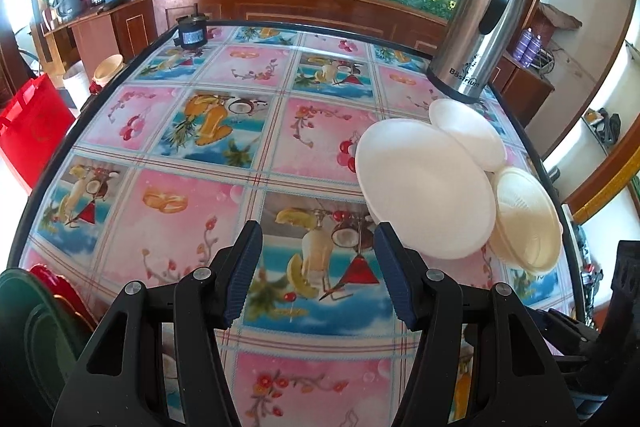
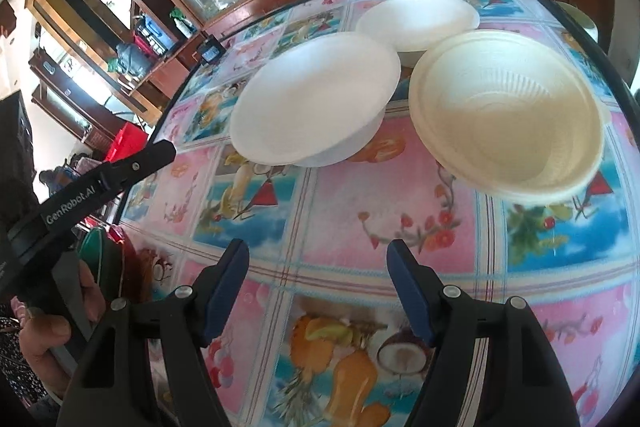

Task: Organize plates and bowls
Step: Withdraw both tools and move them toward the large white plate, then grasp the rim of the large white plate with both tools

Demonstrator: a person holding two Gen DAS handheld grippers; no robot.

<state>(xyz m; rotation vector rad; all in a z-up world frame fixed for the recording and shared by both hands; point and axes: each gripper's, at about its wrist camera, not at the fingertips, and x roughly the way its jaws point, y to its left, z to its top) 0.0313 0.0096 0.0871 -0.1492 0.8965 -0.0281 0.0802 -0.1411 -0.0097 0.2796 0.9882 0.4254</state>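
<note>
Three pieces of tableware sit clustered on the bench (image 1: 256,155), all close to the steel kettle (image 1: 478,31) that stands at the bench's far right corner. Nearest the kettle is the small white dish (image 1: 470,133), just in front of its base. The large white bowl (image 1: 424,187) lies in front of that dish as seen from the kettle, and its rim overlaps the dish's edge in the left wrist view. The cream ribbed bowl (image 1: 526,223) sits on the kettle's side of the bench too, beside the large white bowl and close to the bench's right edge; whether the two rims touch is hard to tell.

Both tools hover over the patterned cloth, well short of the kettle. The left hand-held gripper (image 1: 316,271) has its jaws spread wide and holds nothing; its right finger is near the large white bowl's rim. The right hand-held gripper (image 2: 318,291) is likewise wide apart and holding nothing.

Across the bench from the kettle, at the far left corner, stands a small black device (image 1: 192,31). A red bag (image 1: 34,123) rests on the floor beyond the left edge.
</note>
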